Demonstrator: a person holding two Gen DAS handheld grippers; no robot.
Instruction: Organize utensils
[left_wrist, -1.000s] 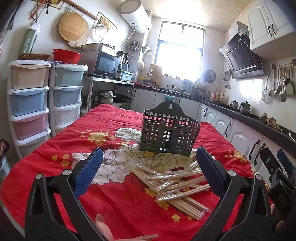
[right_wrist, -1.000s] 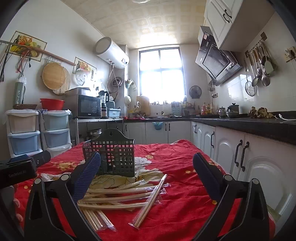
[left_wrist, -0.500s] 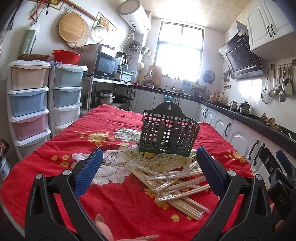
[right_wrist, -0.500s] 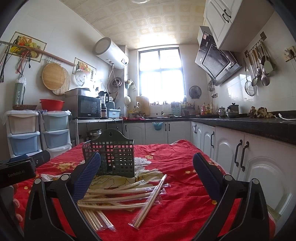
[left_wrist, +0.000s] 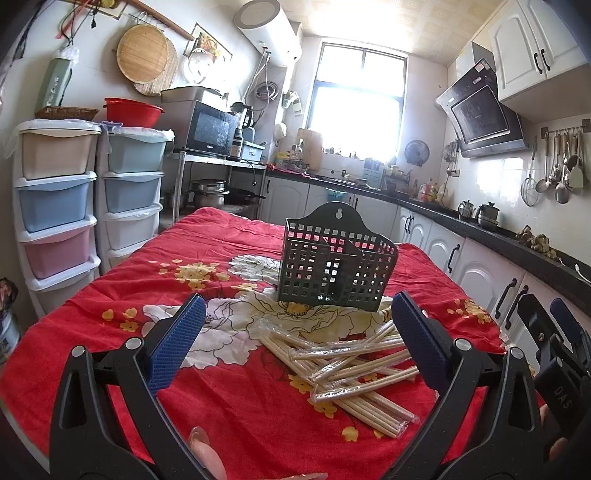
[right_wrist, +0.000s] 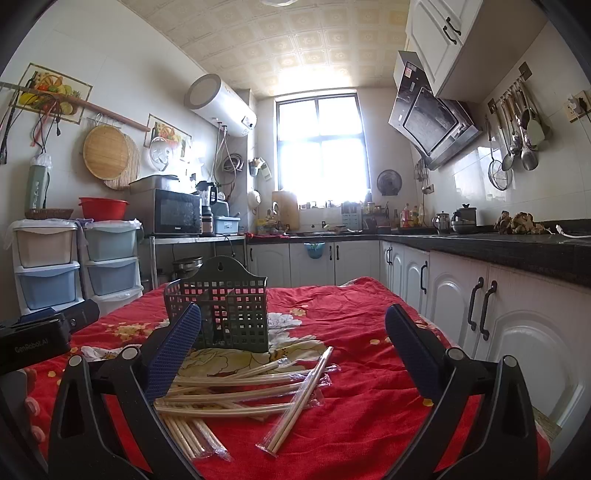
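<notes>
Almost nothing is changing across the last second — both views are sitting nearly as they were, the left one only drifting a shade closer to the holder. The left gripper (left_wrist: 297, 345) is hanging above the desk (left_wrist: 122, 291) with its jaws spread wide and nothing between them, and the right gripper (right_wrist: 293, 350) is doing the same. So the work is probably only now beginning: no pick is under way yet.

The wrapped chopsticks (left_wrist: 354, 363) are lying in a loose, crossed heap on the red floral cloth, just in front of the dark green slotted utensil holder (left_wrist: 334, 266), which is standing upright and looks empty through its grid. One pair in clear film (right_wrist: 299, 397) is lying across the others, nearest the right gripper.

Readable writing is scarce — "GenRobot.AI" on the other gripper's body in the right view, and "DAS" on the black housing at the edge of the left view. The microwave badge is too small to read.
</notes>
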